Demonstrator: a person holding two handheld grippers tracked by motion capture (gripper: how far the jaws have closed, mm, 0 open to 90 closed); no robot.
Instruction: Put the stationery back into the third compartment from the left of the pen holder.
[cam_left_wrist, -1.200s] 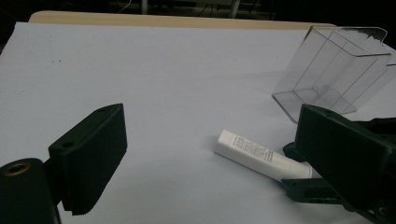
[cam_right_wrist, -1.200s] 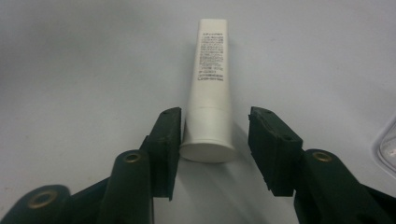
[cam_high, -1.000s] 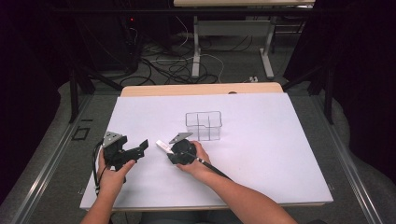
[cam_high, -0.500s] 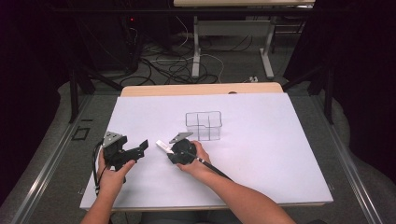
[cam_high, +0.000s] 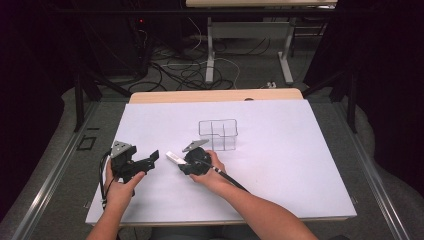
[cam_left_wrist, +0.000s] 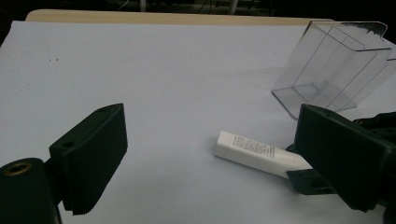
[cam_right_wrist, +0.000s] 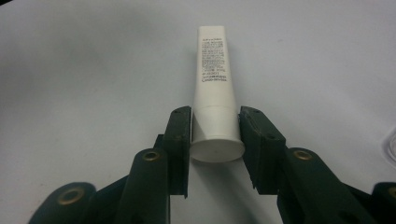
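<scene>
A white tube (cam_right_wrist: 212, 79) with small print lies pointing away, its cap end between the pads of my right gripper (cam_right_wrist: 215, 140), which is shut on it. From above, the tube (cam_high: 172, 157) sticks out leftward from the right gripper (cam_high: 186, 165), low over the white table sheet (cam_high: 280, 165). My left gripper (cam_high: 150, 159) is a little to the left, open and holding nothing. In the left gripper view its jaws (cam_left_wrist: 210, 144) stand wide apart, with the tube (cam_left_wrist: 254, 153) and the right gripper's jaw tips (cam_left_wrist: 310, 179) beyond them.
A clear plastic box (cam_high: 217, 134) with inner dividers stands just behind the right gripper, and also appears as the tilted clear box (cam_left_wrist: 334, 70). The wooden table edge (cam_high: 215, 95) runs along the far side. Cables and table legs lie on the floor beyond.
</scene>
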